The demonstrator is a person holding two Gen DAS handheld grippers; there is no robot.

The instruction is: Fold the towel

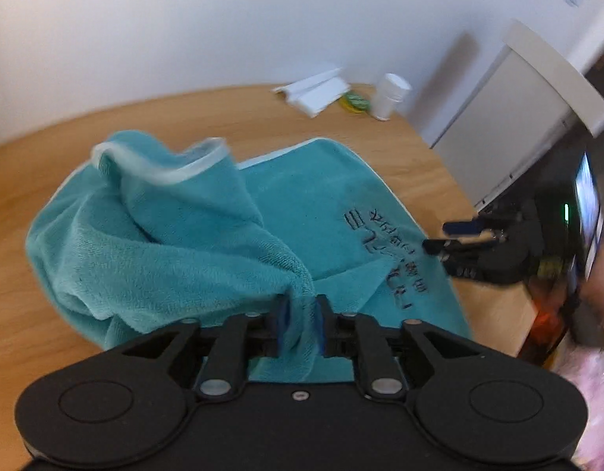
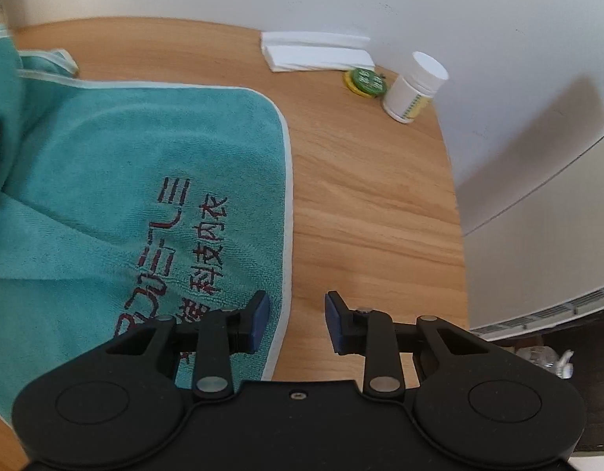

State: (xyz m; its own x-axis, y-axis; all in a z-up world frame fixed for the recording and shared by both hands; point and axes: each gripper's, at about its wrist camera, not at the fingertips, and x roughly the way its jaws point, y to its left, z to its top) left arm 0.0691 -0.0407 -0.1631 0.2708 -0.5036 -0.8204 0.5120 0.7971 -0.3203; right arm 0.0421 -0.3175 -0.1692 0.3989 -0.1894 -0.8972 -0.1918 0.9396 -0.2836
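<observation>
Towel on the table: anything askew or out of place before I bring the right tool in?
The teal towel is bunched in a lifted heap on its left half, pinched in the left tool, while its right half lies flat. The right tool is open, straddling the towel's white-bound edge. Nothing spilled or damaged shows.

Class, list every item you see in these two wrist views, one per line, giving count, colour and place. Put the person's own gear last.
towel: one, teal with pale trim and dark embroidered lettering, on the table, part bunched and lifted.
table: one, light wood, under everything.
paper sheets: a small white stack, far edge by the wall.
round tin: one, green lid with yellow rim, beside the paper.
bottle: one, white with a yellowish label, right of the tin.
cabinet: one, white, beyond the table's right end.
left gripper: one, black with blue pads, shut on towel.
right gripper: one, black with blue pads, open over the towel's right edge.
</observation>
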